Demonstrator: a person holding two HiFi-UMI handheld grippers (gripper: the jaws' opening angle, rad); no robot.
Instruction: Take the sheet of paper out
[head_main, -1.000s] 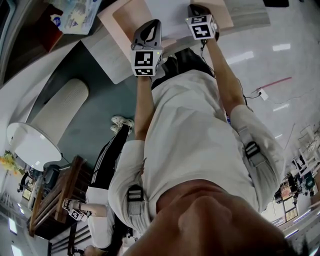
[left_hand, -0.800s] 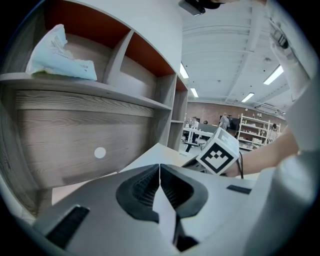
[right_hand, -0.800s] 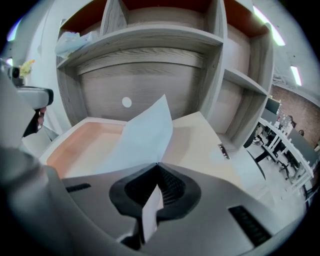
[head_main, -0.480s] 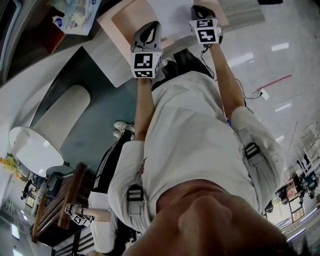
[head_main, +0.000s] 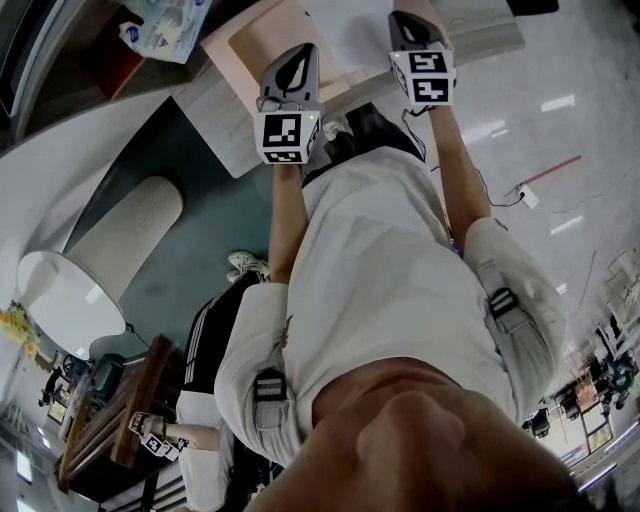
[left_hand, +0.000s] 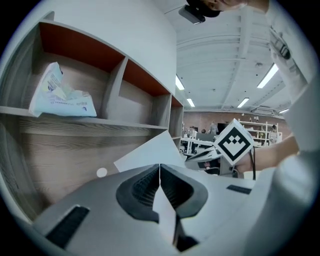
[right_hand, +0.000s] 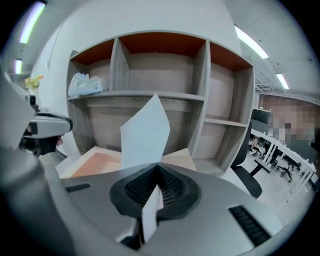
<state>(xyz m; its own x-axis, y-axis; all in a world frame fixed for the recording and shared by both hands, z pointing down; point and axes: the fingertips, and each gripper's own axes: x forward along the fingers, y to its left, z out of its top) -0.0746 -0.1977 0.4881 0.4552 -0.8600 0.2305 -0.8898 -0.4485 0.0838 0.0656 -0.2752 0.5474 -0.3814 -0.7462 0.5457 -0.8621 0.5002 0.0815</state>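
Both tongs, left gripper (left_hand: 160, 172) and right gripper (right_hand: 158, 172), are clamped on edges of the sheet of paper (right_hand: 145, 132), which hangs above the peach tray (right_hand: 92, 162). Pulling them apart, left against right, could tear it.

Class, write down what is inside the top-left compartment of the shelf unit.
A crumpled white and blue packet lies on the shelf there. Its contents are hidden by its own wrapping.
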